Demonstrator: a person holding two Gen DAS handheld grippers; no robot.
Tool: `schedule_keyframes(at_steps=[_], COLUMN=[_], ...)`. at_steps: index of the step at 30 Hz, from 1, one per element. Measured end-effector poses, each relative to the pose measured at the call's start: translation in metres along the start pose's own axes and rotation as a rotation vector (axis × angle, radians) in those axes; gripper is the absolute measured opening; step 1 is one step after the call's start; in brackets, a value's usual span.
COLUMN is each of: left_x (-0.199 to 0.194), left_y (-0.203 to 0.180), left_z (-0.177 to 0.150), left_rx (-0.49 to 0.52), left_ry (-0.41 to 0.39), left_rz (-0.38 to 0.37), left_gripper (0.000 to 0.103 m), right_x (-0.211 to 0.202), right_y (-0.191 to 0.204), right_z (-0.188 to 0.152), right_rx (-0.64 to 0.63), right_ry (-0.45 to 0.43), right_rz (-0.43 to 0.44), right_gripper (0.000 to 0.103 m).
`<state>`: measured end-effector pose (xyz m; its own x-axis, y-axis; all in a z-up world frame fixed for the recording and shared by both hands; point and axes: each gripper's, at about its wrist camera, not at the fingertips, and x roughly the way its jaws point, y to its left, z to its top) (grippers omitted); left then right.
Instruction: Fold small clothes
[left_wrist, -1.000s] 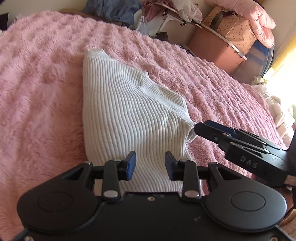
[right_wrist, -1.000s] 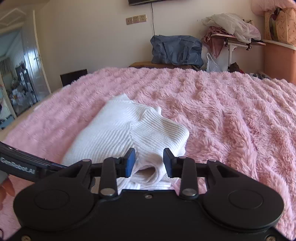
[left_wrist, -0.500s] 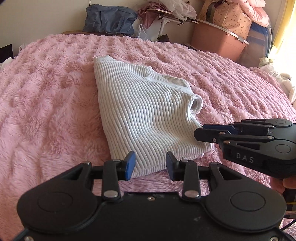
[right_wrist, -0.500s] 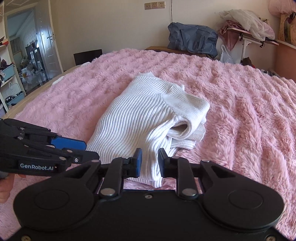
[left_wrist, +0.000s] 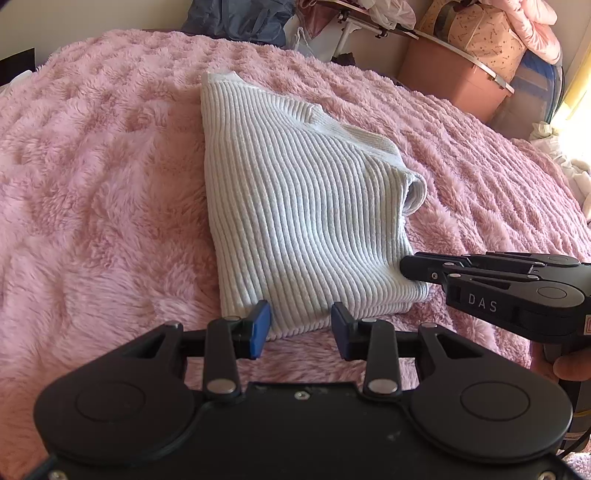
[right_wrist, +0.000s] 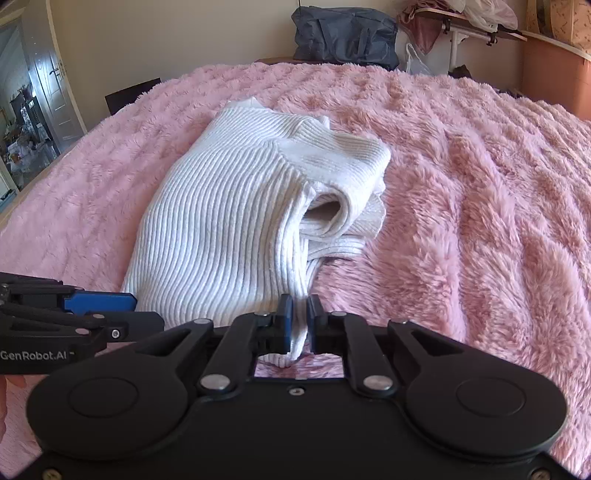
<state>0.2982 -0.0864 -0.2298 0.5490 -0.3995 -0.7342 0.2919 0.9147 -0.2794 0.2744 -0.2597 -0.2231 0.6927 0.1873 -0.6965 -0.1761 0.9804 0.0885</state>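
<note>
My right gripper is clamped on the near right corner of the white ribbed sweater, and a small tongue of knit hangs down between its blue pads toward the camera. From the left wrist view the same right gripper shows side-on, its black tip pressed against the sweater's near right edge, with my fingers wrapped around its handle at the right border.

My left gripper has its jaws spread wide, holding nothing. It hovers just in front of the sweater's near edge, and I cannot tell whether its blue pads touch the fabric. In the right wrist view the left gripper reaches in from the left, its tip just beside the near left corner of the garment.

The sweater lies folded in a rough rectangle in the middle of the bed, on a fluffy pink blanket. Its ribs run from near to far. On the right side the layers gape: a rolled ribbed cuff forms an open loop, with further folds of knit stacked beneath it and sticking out to the right.

Beyond the far edge of the bed a dark blue bag rests against the wall. To the far right sits a pinkish storage box with a patterned bag on top of it. At the far left of the right wrist view a doorway opens into another room.
</note>
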Motion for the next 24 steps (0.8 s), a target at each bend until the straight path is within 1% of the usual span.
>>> schedule_keyframes(at_steps=[3, 5, 7, 9, 12, 13, 15, 18, 20, 24], left_x=[-0.022, -0.031, -0.032, -0.025, -0.009, -0.003, 0.009, 0.028, 0.038, 0.048], left_y=[-0.004, -0.006, -0.005, -0.005, -0.003, -0.001, 0.004, 0.013, 0.017, 0.014], left_z=[0.010, 0.020, 0.032, 0.045, 0.058, 0.061, 0.066, 0.066, 0.062, 0.055], left_rx=[0.005, 0.003, -0.012, -0.020, -0.033, -0.044, -0.068, -0.112, -0.128, -0.103], left_ry=[-0.066, -0.107, -0.128, -0.134, -0.127, -0.122, -0.095, -0.042, -0.017, -0.006], left_rz=[-0.021, -0.031, -0.038, -0.037, -0.024, -0.019, -0.017, -0.036, -0.038, -0.014], left_gripper=[0.037, 0.037, 0.038, 0.038, 0.038, 0.038, 0.038, 0.039, 0.039, 0.041], right_x=[-0.015, -0.027, -0.031, -0.026, -0.011, -0.004, 0.012, 0.034, 0.041, 0.044], right_y=[0.001, 0.002, 0.003, 0.004, 0.006, 0.007, 0.006, -0.003, -0.006, -0.006], right_z=[0.009, 0.018, 0.032, 0.047, 0.062, 0.065, 0.070, 0.067, 0.061, 0.058], right_rx=[0.004, -0.007, -0.021, -0.036, -0.076, -0.096, -0.109, -0.105, -0.121, -0.125], right_ry=[-0.032, -0.086, -0.136, -0.162, -0.188, -0.186, -0.153, -0.096, -0.097, -0.097], right_rz=[0.022, 0.035, 0.033, 0.037, 0.034, 0.027, -0.004, -0.045, -0.055, -0.058], right_gripper=[0.011, 0.011, 0.011, 0.011, 0.011, 0.011, 0.011, 0.011, 0.011, 0.011])
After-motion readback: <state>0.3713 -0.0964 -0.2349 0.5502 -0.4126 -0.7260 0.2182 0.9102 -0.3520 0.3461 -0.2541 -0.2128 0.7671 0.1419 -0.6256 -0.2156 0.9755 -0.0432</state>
